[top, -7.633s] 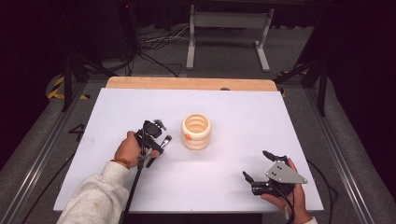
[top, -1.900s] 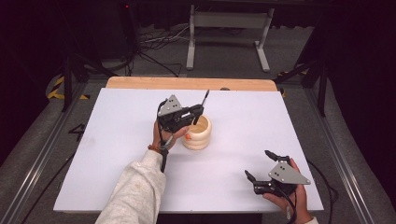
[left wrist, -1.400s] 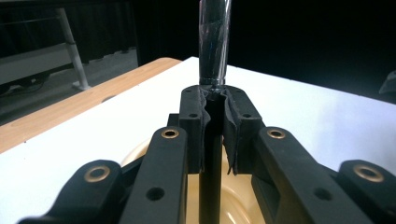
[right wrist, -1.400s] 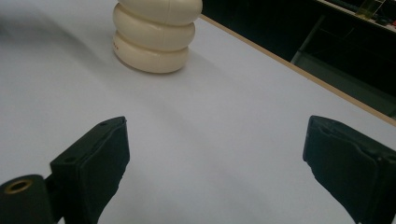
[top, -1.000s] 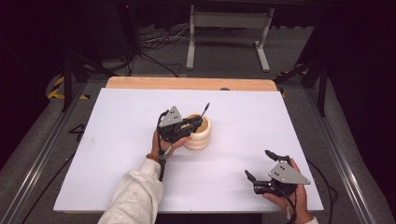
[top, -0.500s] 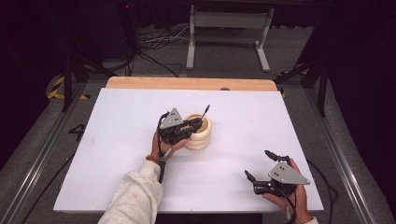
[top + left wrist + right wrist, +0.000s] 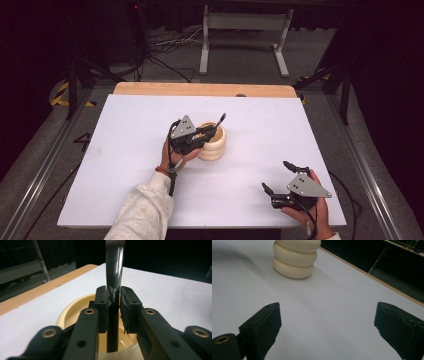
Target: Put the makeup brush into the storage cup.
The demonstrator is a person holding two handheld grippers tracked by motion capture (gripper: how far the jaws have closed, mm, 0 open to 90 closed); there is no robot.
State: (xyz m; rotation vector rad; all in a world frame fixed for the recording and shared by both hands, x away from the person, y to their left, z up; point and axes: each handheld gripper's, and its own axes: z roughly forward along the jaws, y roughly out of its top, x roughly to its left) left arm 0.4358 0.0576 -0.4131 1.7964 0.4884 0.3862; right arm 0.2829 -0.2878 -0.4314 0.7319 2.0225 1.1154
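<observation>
white table top [image 7: 125, 165] with a bare wood strip [image 7: 150, 89] along its far edge. one cream ribbed holder [image 7: 216, 147] stands upright near the middle of the white surface; same holder [image 7: 295, 258] seen low from the near right corner.

The holder [image 7: 295, 258] looks like smooth, matt cream plastic, the rod [image 7: 114, 270] in it dark and glossy, the jaws matt black plastic with brass-coloured rivets, and the table [image 7: 125, 130] matt white with a wooden edge.

Wide-apart fingers [image 7: 260, 327] over white table [image 7: 332, 315], ribbed cream holder [image 7: 295, 257] beyond
</observation>
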